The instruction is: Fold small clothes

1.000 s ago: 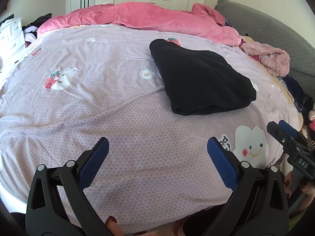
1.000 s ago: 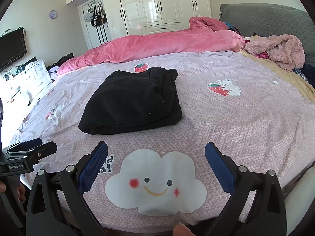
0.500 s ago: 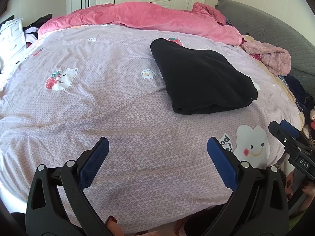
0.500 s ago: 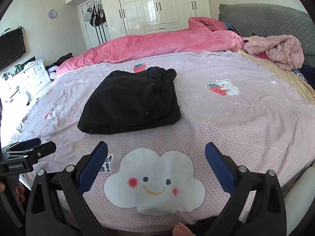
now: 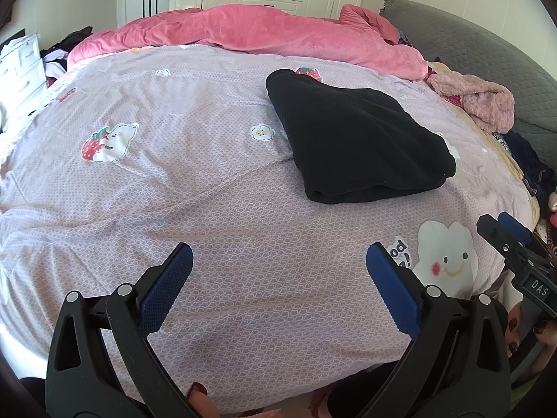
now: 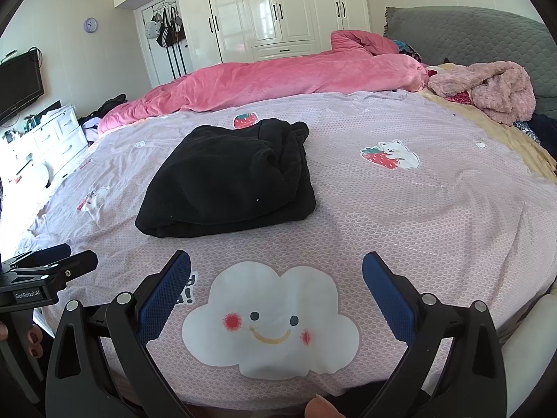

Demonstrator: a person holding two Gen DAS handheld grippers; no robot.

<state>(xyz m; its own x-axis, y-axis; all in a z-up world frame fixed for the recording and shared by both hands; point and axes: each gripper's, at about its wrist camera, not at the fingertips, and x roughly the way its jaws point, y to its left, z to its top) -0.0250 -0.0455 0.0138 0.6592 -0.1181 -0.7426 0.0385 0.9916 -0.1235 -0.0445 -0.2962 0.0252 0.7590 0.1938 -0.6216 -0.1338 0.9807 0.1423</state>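
A black garment [image 5: 355,136] lies folded in a compact bundle on the lilac bedspread [image 5: 174,181]; it also shows in the right wrist view [image 6: 229,181]. My left gripper [image 5: 278,271] is open and empty, held over the near edge of the bed, well short of the garment. My right gripper [image 6: 276,278] is open and empty above a white cloud print [image 6: 271,317], with the garment ahead and to the left. Each gripper shows at the edge of the other's view, the right one [image 5: 504,237] and the left one [image 6: 52,264].
A pink duvet [image 5: 261,35] lies bunched along the far side of the bed. A pink fluffy garment [image 6: 487,87] and dark clothes [image 5: 532,170] lie by the grey headboard [image 6: 470,31]. White drawers [image 6: 45,139] stand at the left, wardrobes [image 6: 278,10] behind.
Both grippers stay open and hold almost still; the views drift only slightly. The black garment has not moved.
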